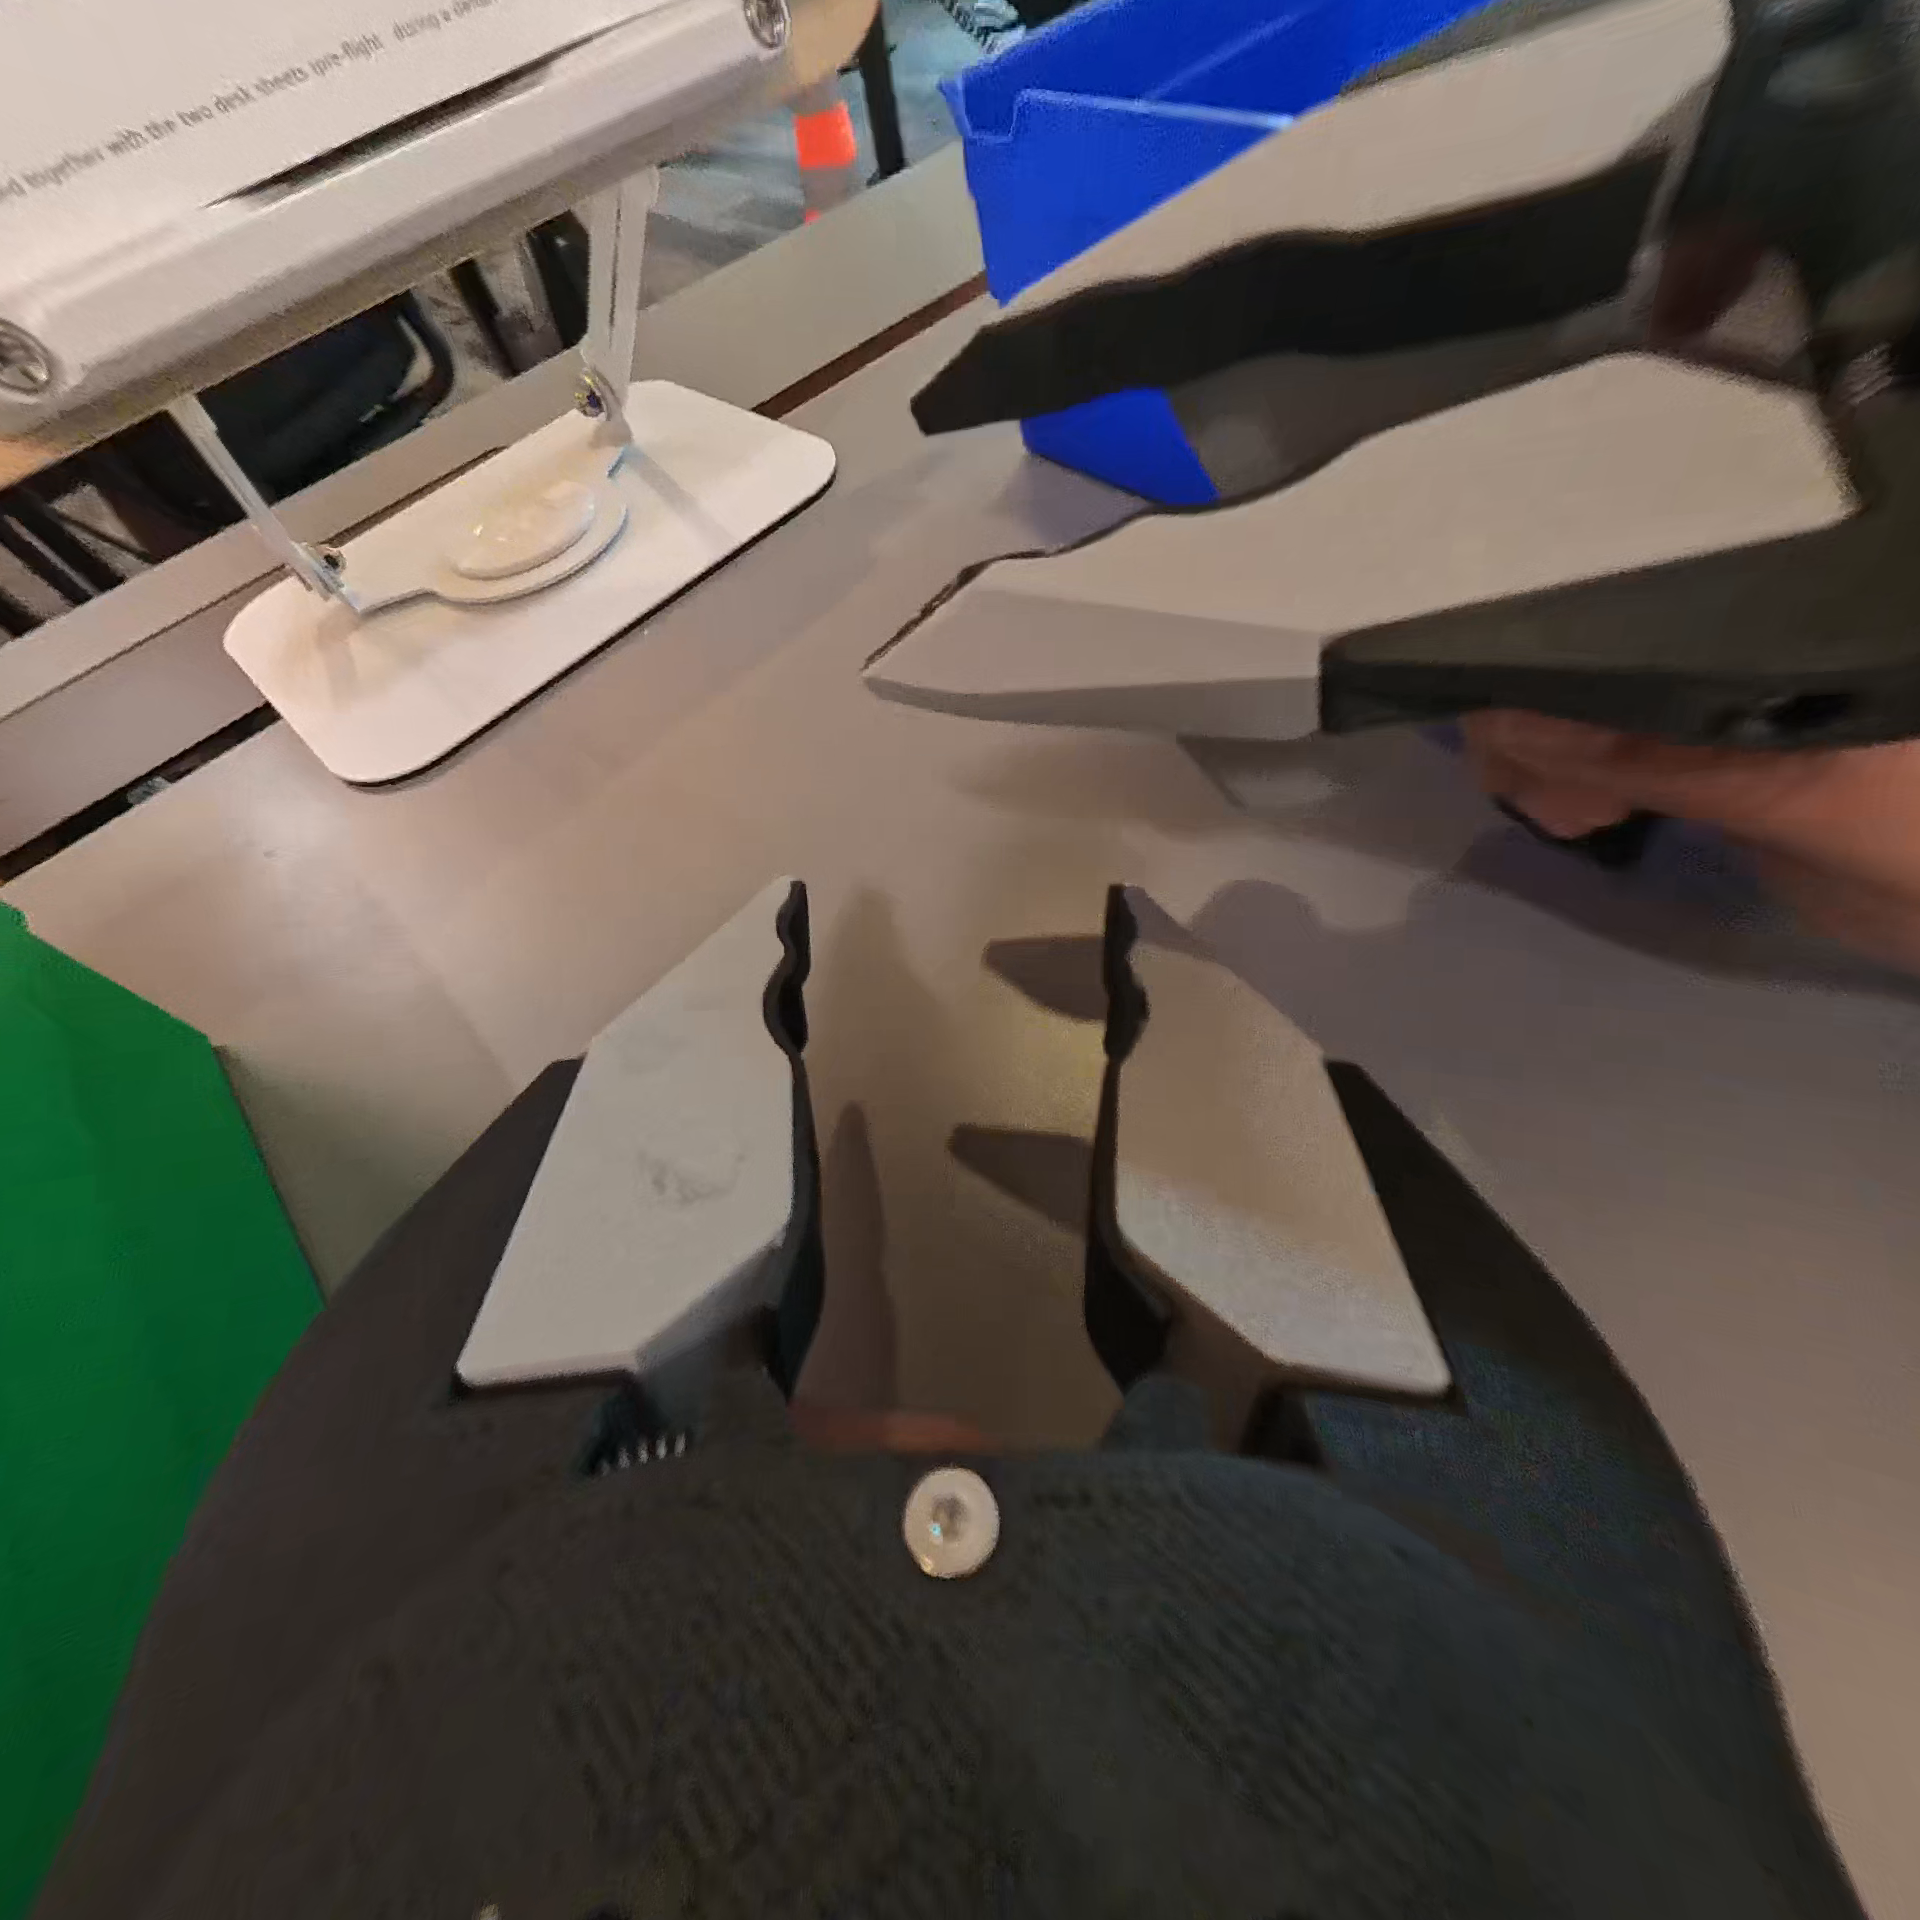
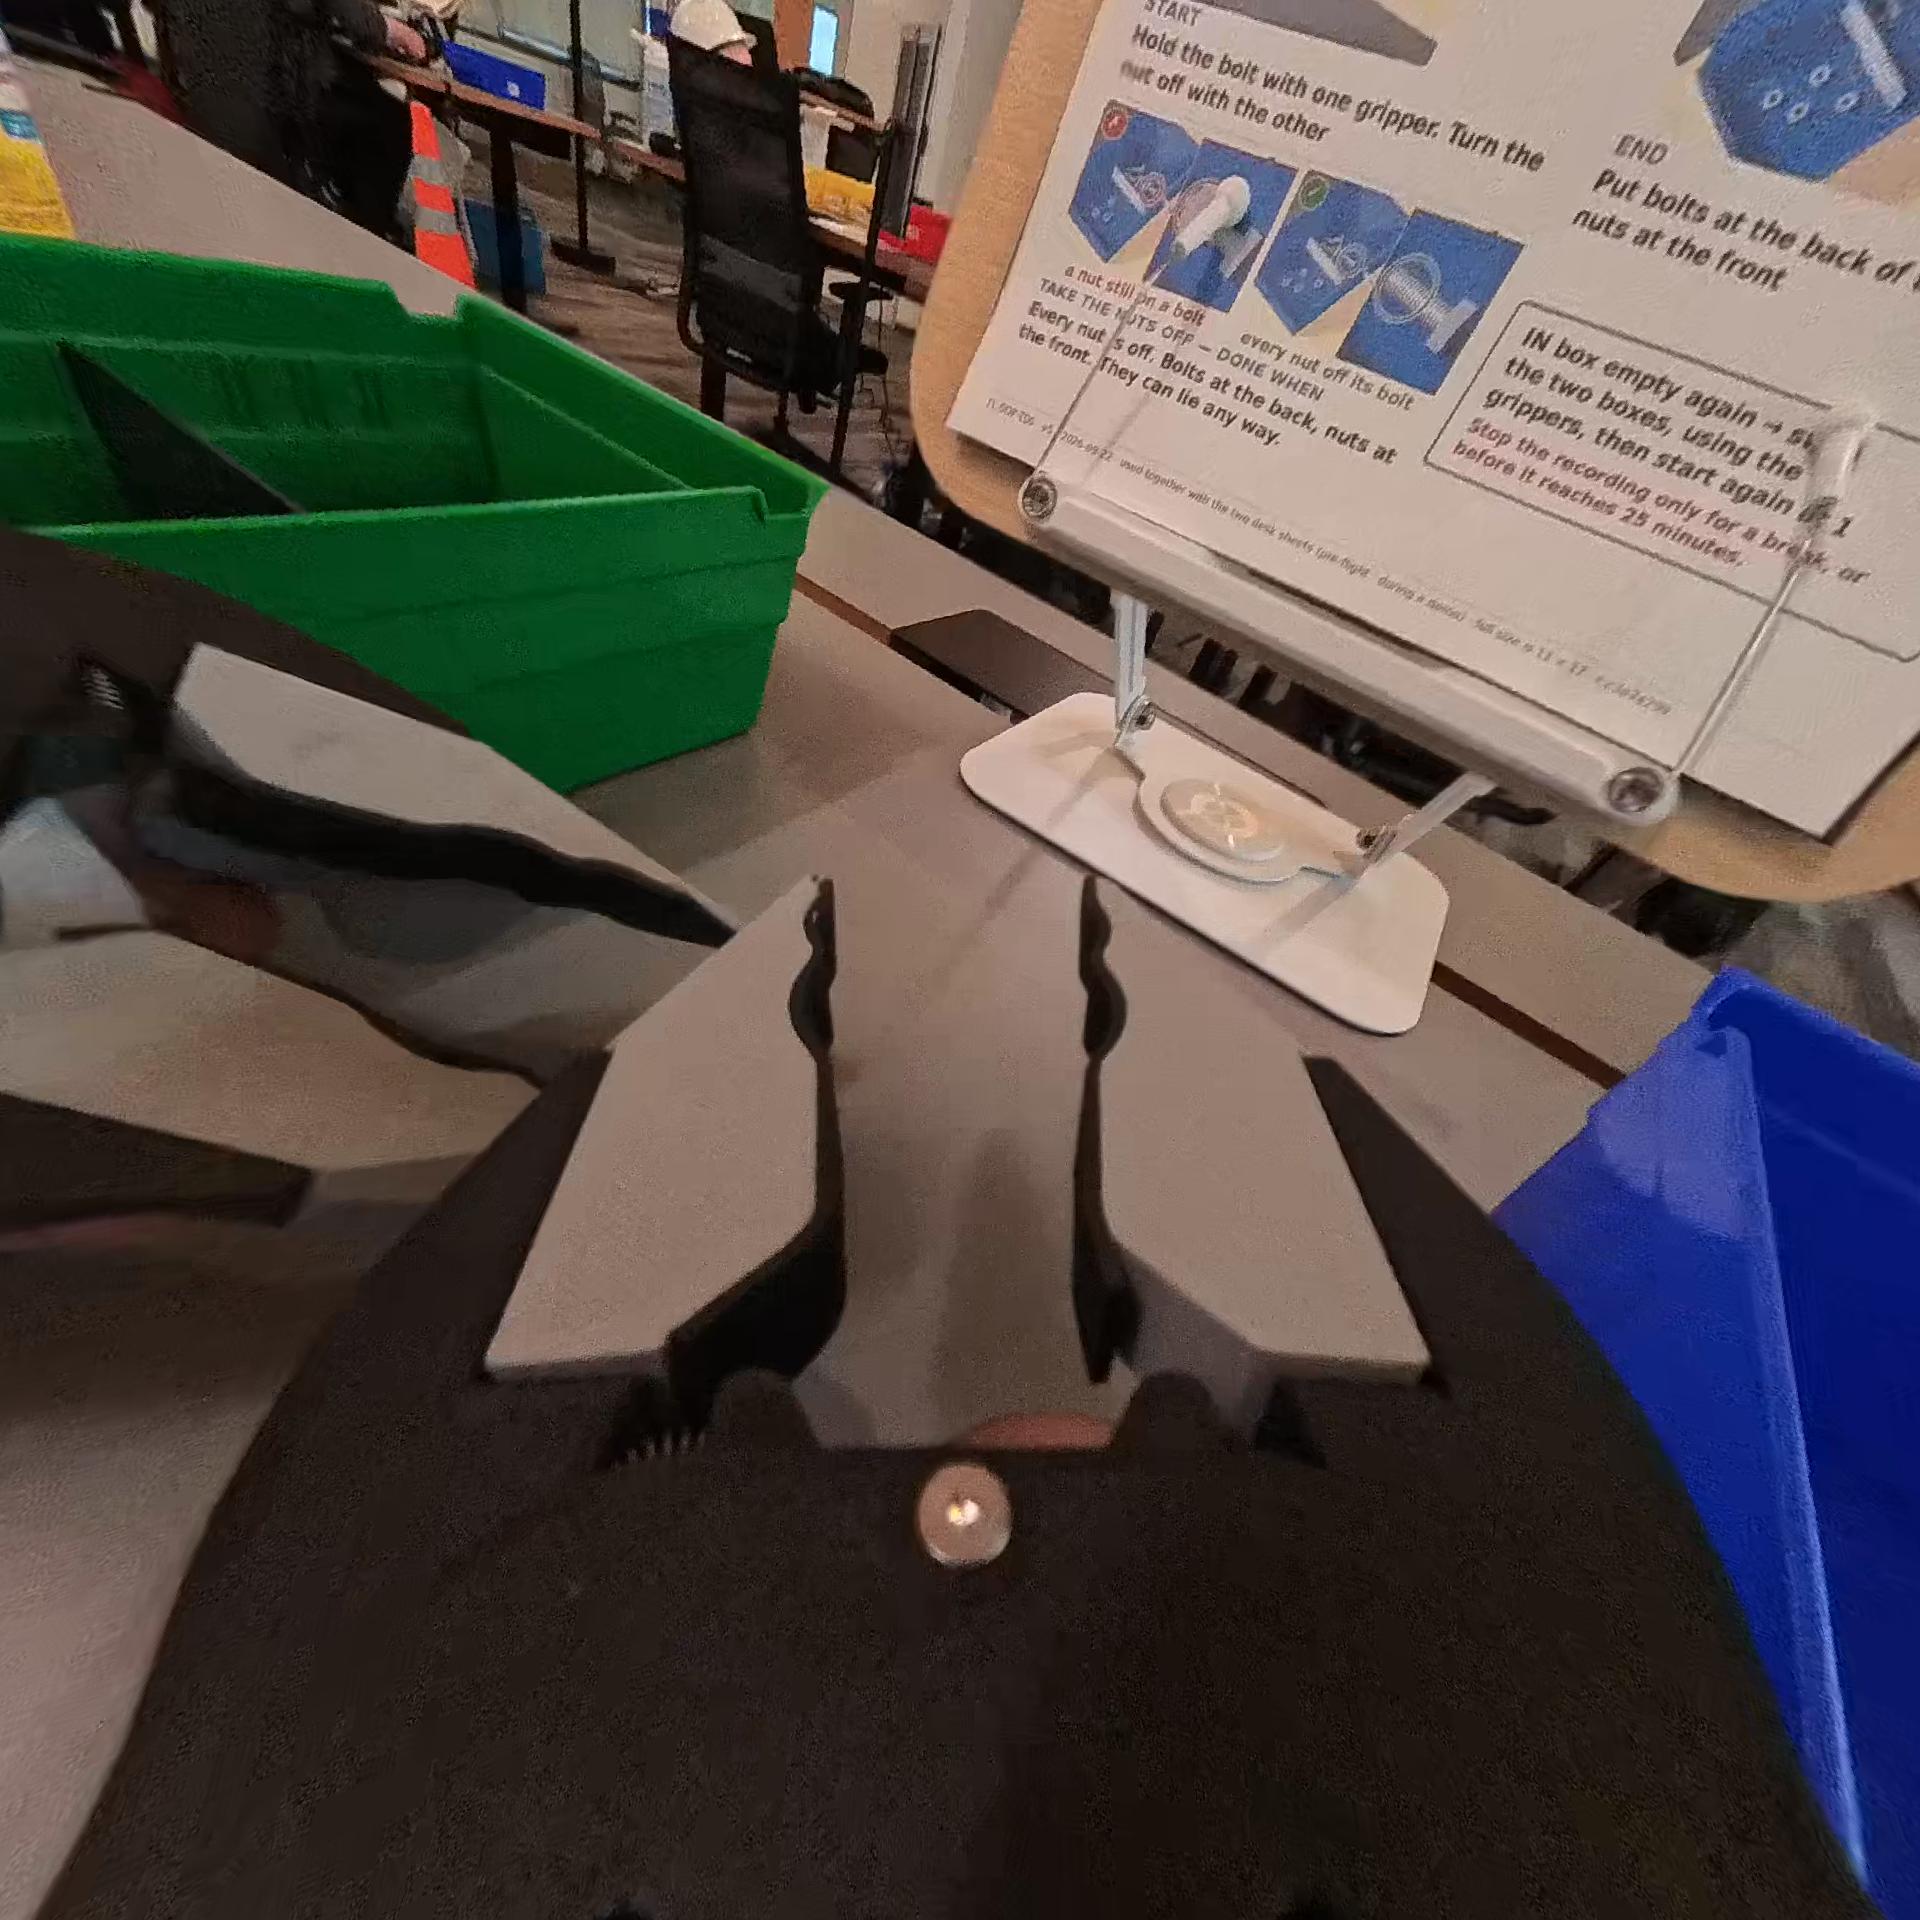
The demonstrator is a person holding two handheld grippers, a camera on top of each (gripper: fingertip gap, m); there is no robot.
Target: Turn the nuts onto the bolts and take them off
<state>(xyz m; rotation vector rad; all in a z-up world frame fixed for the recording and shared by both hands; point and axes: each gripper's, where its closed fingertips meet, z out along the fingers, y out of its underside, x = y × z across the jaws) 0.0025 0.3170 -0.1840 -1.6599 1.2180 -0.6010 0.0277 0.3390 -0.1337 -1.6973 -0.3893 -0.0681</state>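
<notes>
Right now your left tongs (image 1: 956,940) hang over bare table (image 1: 623,935), fingers parted with a clear gap and nothing between them. Same story on your right tongs (image 2: 956,935): fingers apart, gap empty, only grey table showing through.

Just ahead and to the right of your left tongs, the right tongs cut across the left wrist view, tips pointing left, slightly blurred, your hand (image 1: 1704,800) wrapped under the grip. From the right wrist view, the left tongs sit close on the left side, tips aimed toward the gap of the right pair, not touching it.

Beside your left tongs, on their left, is the green bin (image 2: 436,540); from the right tongs it lies ahead-left, past the other pair, its divider visible and the compartments you can see looking bare. On the right of your right tongs, close, stands the blue bin (image 2: 1704,1299); its inside is hidden from both cameras.

No nut or bolt shows in either view, so you can't tell where they lie.

Farther ahead of both tongs, the white stand (image 2: 1216,862) rests on the table, holding up an instruction sheet (image 2: 1455,343). Beyond that, an orange cone (image 2: 436,208) and a black chair (image 2: 758,229).
</notes>
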